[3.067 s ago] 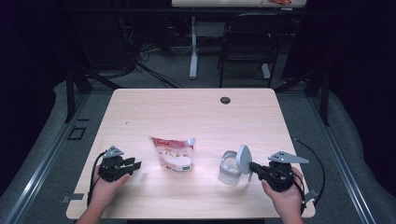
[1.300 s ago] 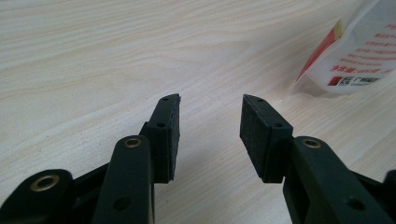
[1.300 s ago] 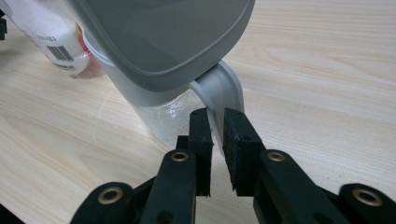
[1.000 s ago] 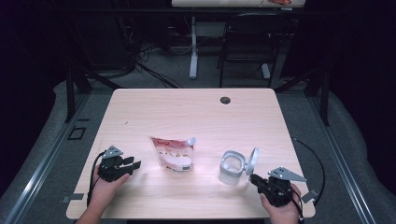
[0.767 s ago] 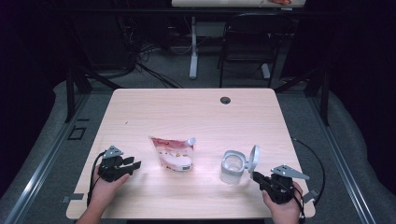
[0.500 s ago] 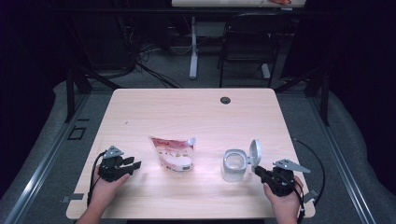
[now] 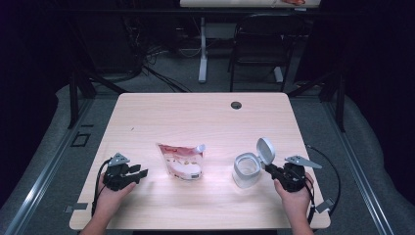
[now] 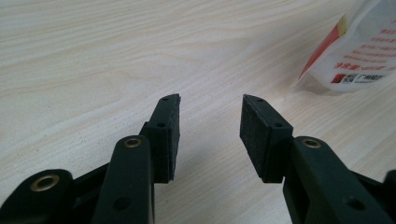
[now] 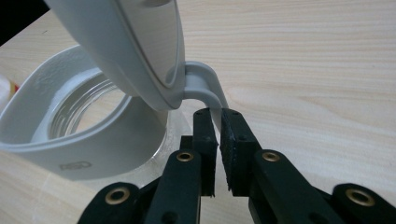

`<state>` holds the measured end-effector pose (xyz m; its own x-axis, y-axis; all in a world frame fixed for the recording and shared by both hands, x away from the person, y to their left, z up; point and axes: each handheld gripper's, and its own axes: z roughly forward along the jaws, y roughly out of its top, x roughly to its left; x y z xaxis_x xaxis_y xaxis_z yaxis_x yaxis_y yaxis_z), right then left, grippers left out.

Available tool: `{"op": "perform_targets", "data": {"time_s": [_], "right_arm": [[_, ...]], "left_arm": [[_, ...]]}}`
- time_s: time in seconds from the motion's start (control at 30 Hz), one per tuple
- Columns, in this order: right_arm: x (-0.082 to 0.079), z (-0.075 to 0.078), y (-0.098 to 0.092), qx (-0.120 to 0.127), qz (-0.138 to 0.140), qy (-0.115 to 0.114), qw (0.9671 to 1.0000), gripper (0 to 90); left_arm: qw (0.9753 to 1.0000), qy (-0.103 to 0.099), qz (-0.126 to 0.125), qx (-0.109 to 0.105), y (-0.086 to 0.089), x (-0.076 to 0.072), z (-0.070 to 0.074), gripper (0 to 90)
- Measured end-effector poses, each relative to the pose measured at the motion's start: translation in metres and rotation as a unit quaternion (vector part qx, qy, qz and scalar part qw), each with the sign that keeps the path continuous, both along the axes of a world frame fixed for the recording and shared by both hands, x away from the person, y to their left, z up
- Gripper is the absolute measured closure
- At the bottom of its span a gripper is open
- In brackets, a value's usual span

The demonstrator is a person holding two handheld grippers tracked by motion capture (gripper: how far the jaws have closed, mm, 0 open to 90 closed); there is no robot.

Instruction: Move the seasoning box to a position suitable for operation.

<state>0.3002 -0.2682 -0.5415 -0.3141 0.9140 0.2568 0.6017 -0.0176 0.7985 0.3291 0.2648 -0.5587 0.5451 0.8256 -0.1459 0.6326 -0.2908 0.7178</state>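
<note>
Jar (image 7: 245,170): stood upright on the worktop (image 7: 205,117), mouth open, right of the pouch (image 7: 181,160).
Lid (image 7: 265,150): hinged up at the jar's right rim, tilted back.
Handle (image 9: 212,95): a thin grey loop on the jar's side under the lid's hinge.
Right tongs (image 9: 218,122): clamped on the handle, just right of the jar; jaws nearly together with the strip pinched between them.
Left tongs (image 8: 209,122): jaws held apart over bare wood, nothing between them, well left of the jar, beyond the pouch.
Pouch: laid flat, spout toward the jar.
</note>
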Motion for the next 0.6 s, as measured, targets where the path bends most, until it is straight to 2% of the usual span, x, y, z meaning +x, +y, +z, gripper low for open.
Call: {"op": "perform_targets", "data": {"time_s": [0.07, 0.2, 0.33, 0.6], "right_arm": [[0.005, 0.000, 0.001, -0.007, 0.002, -0.001, 1.0000, 84.8], [0.013, 0.000, 0.004, -0.005, 0.004, -0.007, 1.0000, 84.4], [0.021, -0.002, 0.005, 0.011, 0.005, -0.011, 0.9999, 84.2], [0.036, -0.001, 0.013, -0.006, 0.030, -0.017, 0.9994, 83.5]], "left_arm": [[1.0000, 0.000, 0.001, -0.001, 0.000, 0.000, 0.000, 58.1], [1.0000, 0.000, 0.001, -0.002, 0.000, 0.000, 0.000, 58.1], [1.0000, 0.000, 0.002, -0.002, -0.001, 0.000, -0.001, 58.1], [1.0000, 0.003, 0.000, -0.006, -0.002, 0.000, -0.001, 58.1]]}}
